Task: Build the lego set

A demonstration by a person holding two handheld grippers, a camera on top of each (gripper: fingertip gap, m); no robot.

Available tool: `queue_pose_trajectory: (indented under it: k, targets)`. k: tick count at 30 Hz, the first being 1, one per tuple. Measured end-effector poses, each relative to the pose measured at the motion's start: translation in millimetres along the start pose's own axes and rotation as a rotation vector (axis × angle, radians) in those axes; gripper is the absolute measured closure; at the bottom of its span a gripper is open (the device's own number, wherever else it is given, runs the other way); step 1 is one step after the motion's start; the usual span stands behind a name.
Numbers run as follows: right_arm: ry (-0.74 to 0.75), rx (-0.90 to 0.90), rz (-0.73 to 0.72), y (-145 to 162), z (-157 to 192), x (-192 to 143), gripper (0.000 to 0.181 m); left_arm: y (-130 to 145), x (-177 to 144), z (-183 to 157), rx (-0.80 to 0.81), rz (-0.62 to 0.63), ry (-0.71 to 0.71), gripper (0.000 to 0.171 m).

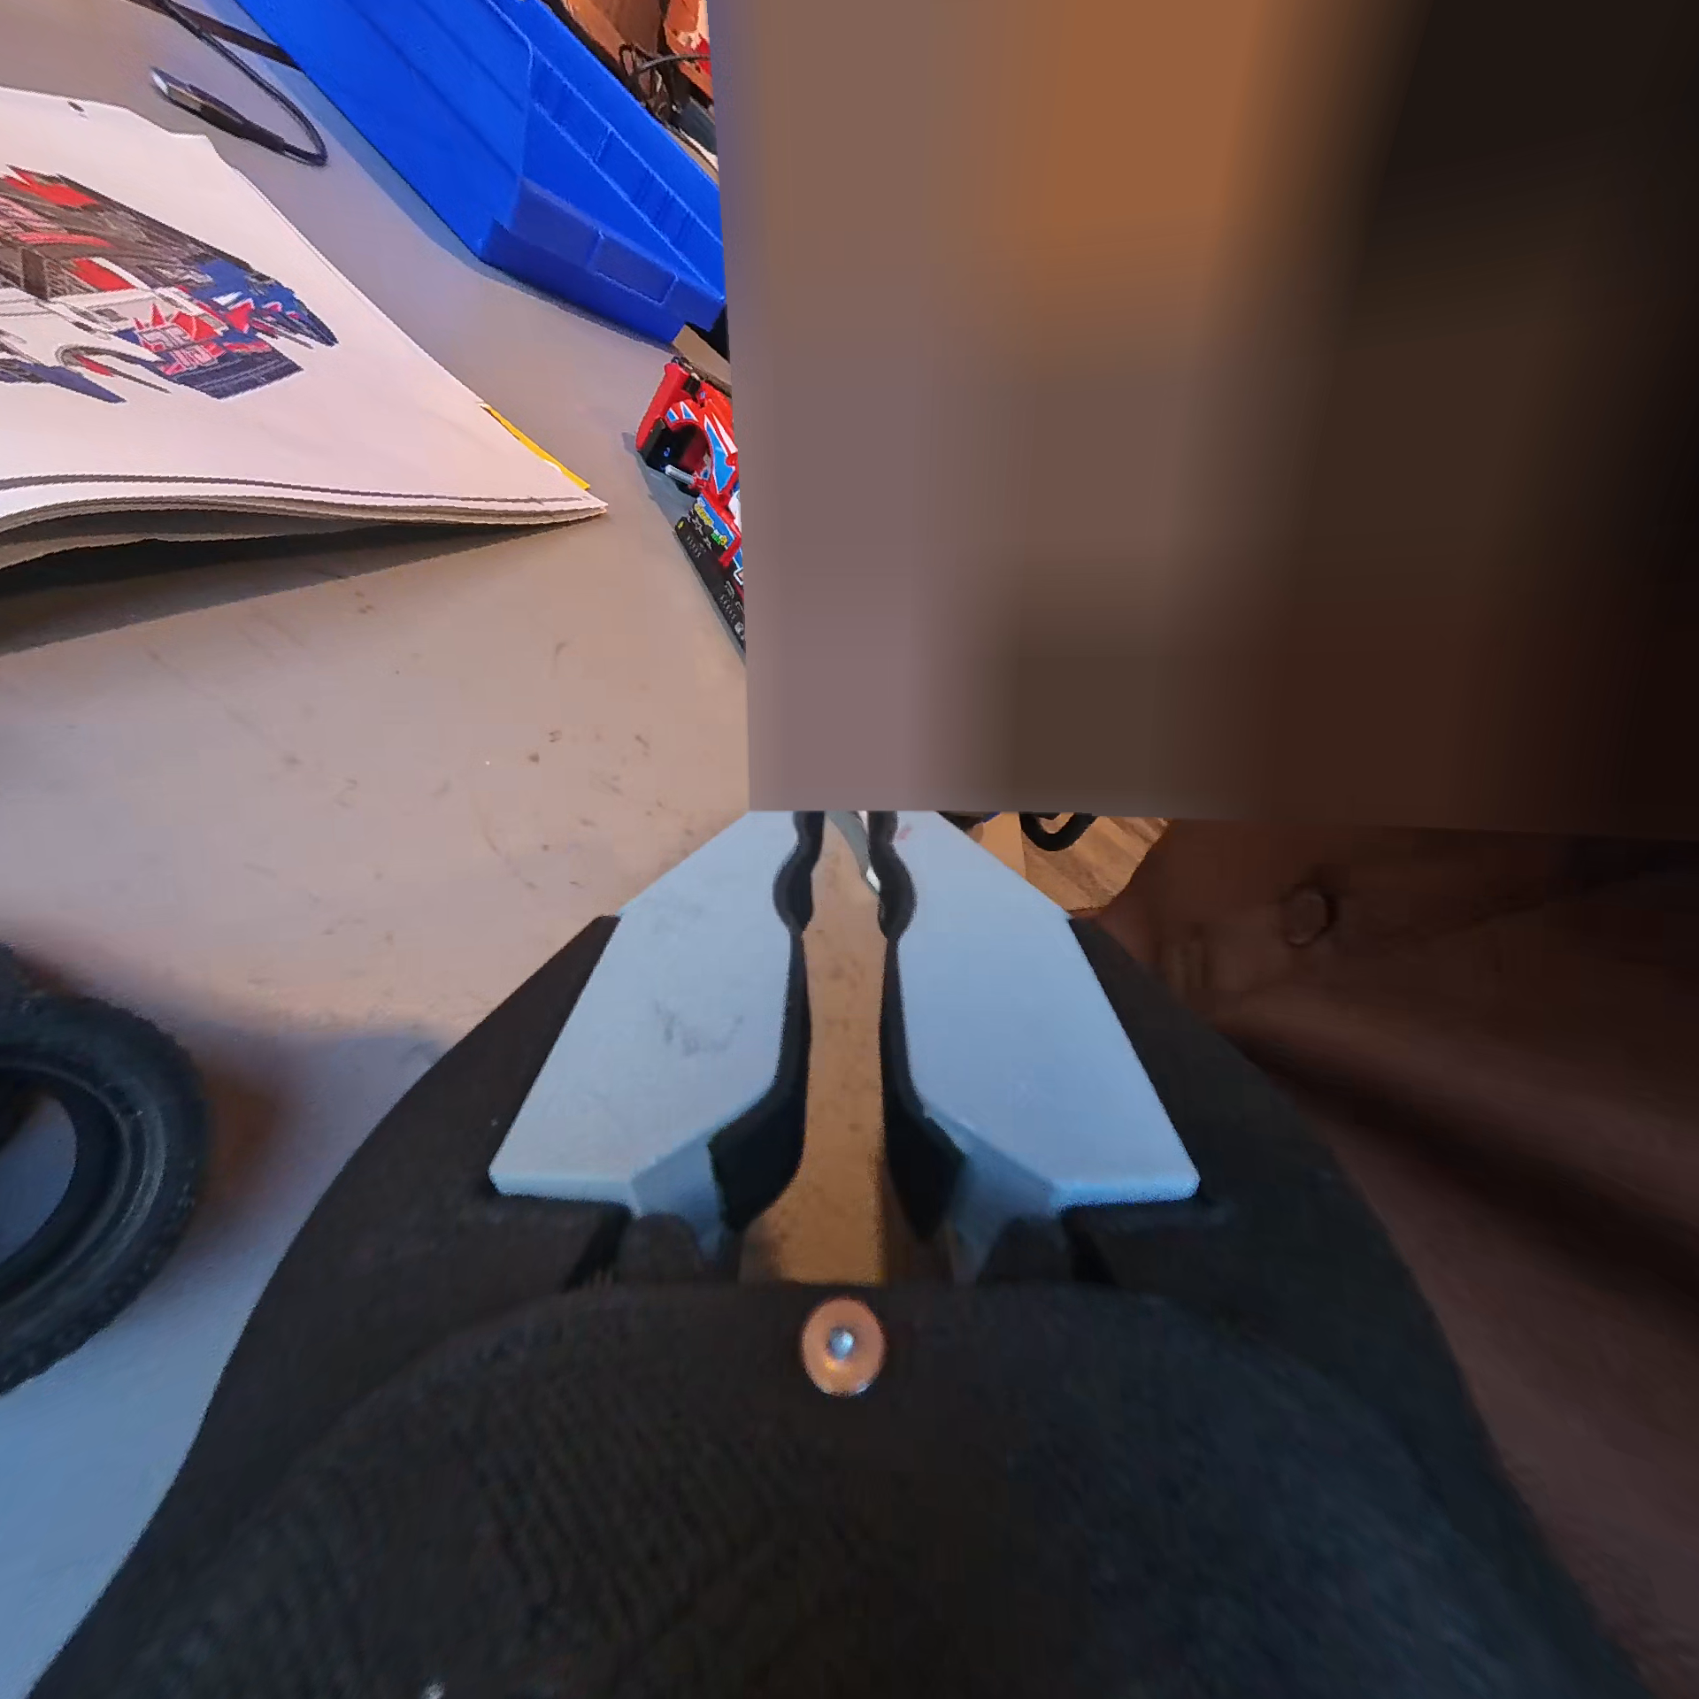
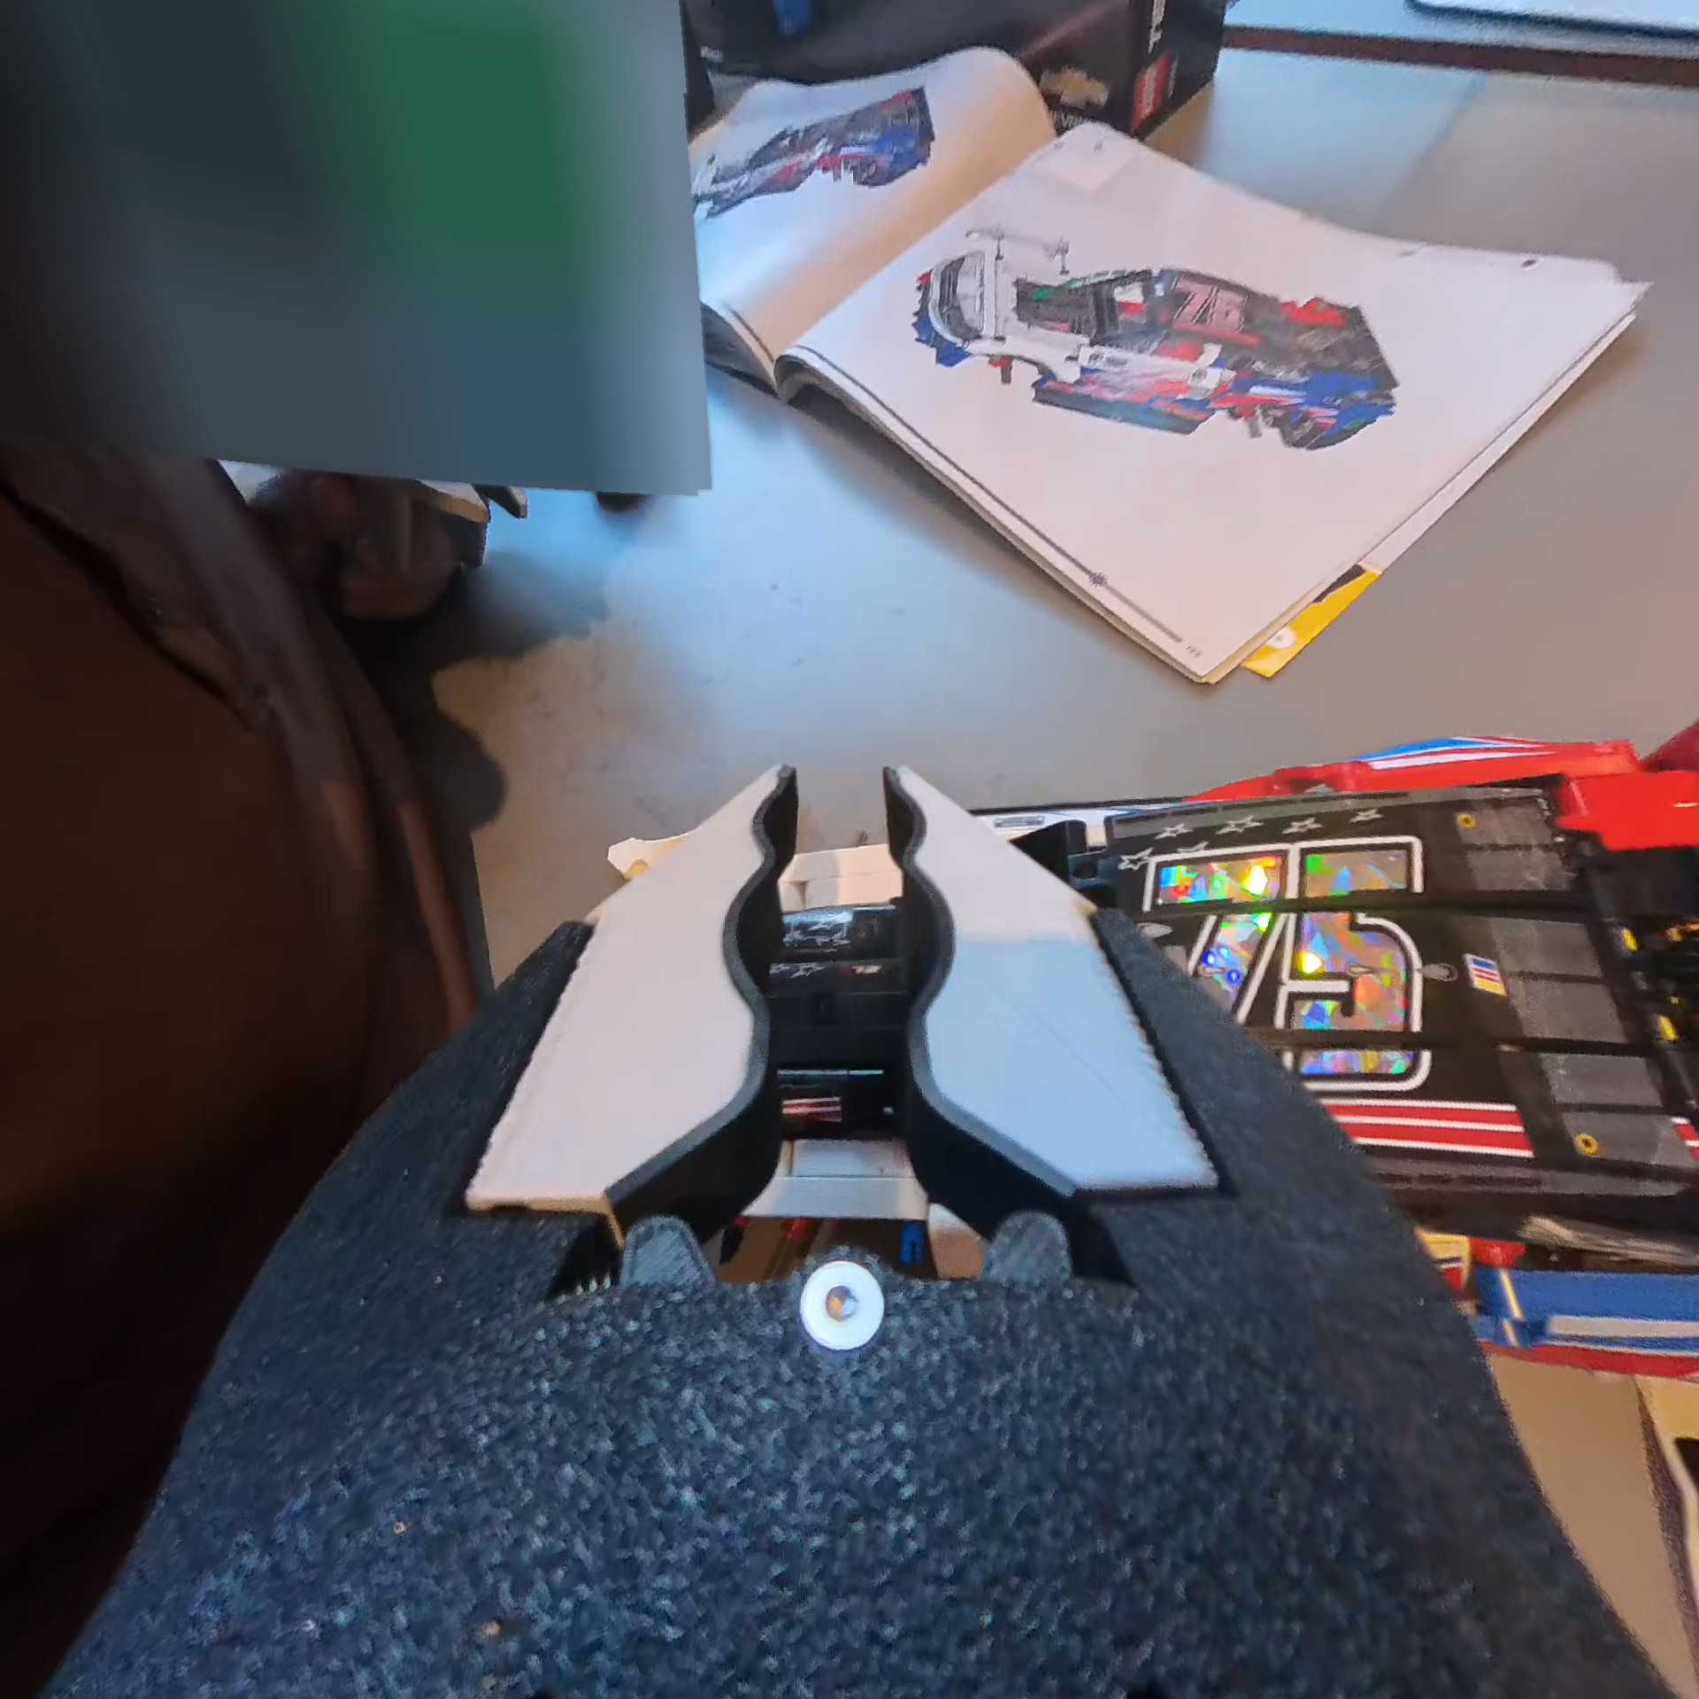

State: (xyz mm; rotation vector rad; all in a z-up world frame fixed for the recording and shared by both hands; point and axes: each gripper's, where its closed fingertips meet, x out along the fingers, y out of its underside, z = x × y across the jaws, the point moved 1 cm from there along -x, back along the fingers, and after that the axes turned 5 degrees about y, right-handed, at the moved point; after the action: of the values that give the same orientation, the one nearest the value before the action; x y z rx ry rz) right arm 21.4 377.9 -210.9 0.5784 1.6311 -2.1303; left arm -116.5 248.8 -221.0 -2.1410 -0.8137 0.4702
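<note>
Altogether one lego car point(image 2: 1333, 993), one booklet point(image 2: 1195, 441), one tyre point(image 1: 83, 1186)

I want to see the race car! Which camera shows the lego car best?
The right wrist view: the lego car lies close beside the right tongs, showing its black roof and shiny sticker. The left wrist view shows only a small red sliver beside a blurred patch.

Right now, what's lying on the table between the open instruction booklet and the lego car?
Nothing: in the right wrist view, only bare grey table separates the booklet from the lego car.
</note>
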Motion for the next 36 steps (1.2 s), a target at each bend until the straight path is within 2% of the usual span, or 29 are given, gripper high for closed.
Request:
queue_pose_trajectory:
  k: [6,18,36]
  targets:
    - [0.038,-0.007,-0.048,-4,-7,-4,0.162,0,2,0,0.008,0.003,-0.001,0.164]
    - [0.008,-0.074,0.022,-6,-4,17,0.160,-4,1,0,0.008,-0.017,0.011,0.165]
    - [0.007,-0.050,0.025,1,-6,19,0.160,-4,2,0,0.006,-0.017,0.014,0.163]
